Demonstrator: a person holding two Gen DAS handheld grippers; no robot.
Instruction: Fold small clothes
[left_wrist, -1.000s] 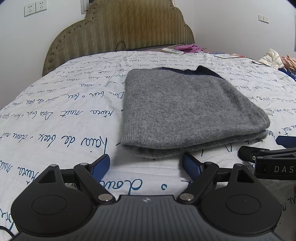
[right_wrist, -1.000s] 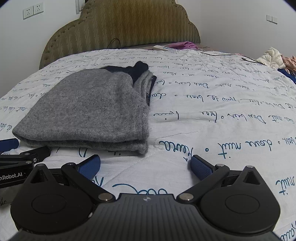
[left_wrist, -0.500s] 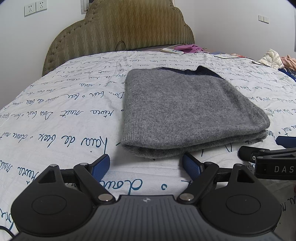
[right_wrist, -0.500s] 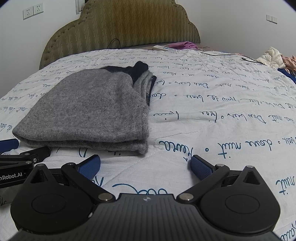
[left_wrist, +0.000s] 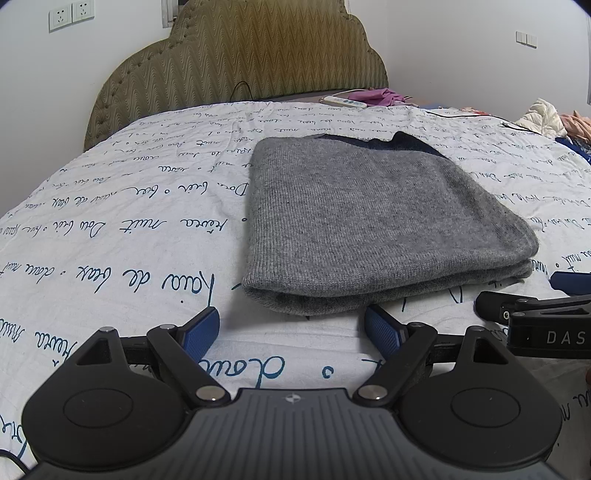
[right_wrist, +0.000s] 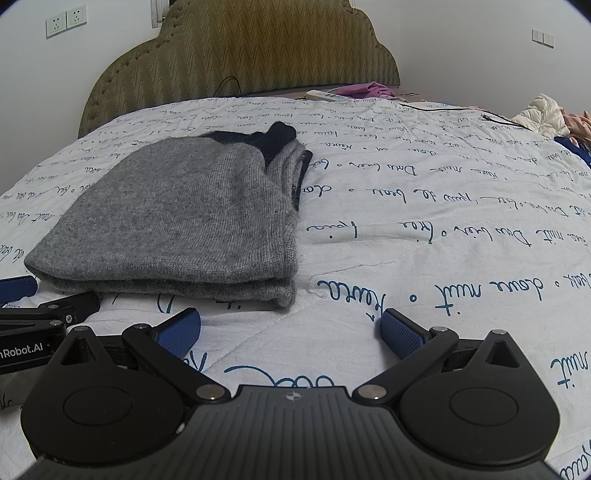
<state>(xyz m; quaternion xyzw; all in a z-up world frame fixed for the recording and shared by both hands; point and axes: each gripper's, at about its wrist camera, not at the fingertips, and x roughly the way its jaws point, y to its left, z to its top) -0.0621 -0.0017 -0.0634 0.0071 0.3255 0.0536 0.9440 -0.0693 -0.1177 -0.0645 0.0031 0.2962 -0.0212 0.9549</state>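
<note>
A grey knitted garment (left_wrist: 369, 221) with dark navy trim at its far end lies folded into a flat stack on the bed. My left gripper (left_wrist: 291, 326) stands open just in front of its near edge, blue pads apart, nothing between them. In the right wrist view the same grey garment (right_wrist: 184, 221) lies ahead and to the left. The right gripper (right_wrist: 291, 328) is open over bare sheet by the stack's near right corner, holding nothing. Each gripper shows at the edge of the other's view.
The bed has a white sheet (left_wrist: 110, 229) printed with blue handwriting and an olive padded headboard (left_wrist: 240, 59). A white power strip (left_wrist: 343, 101) and purple cloth (left_wrist: 376, 96) lie at the head. More clothes (left_wrist: 543, 116) are piled at the far right.
</note>
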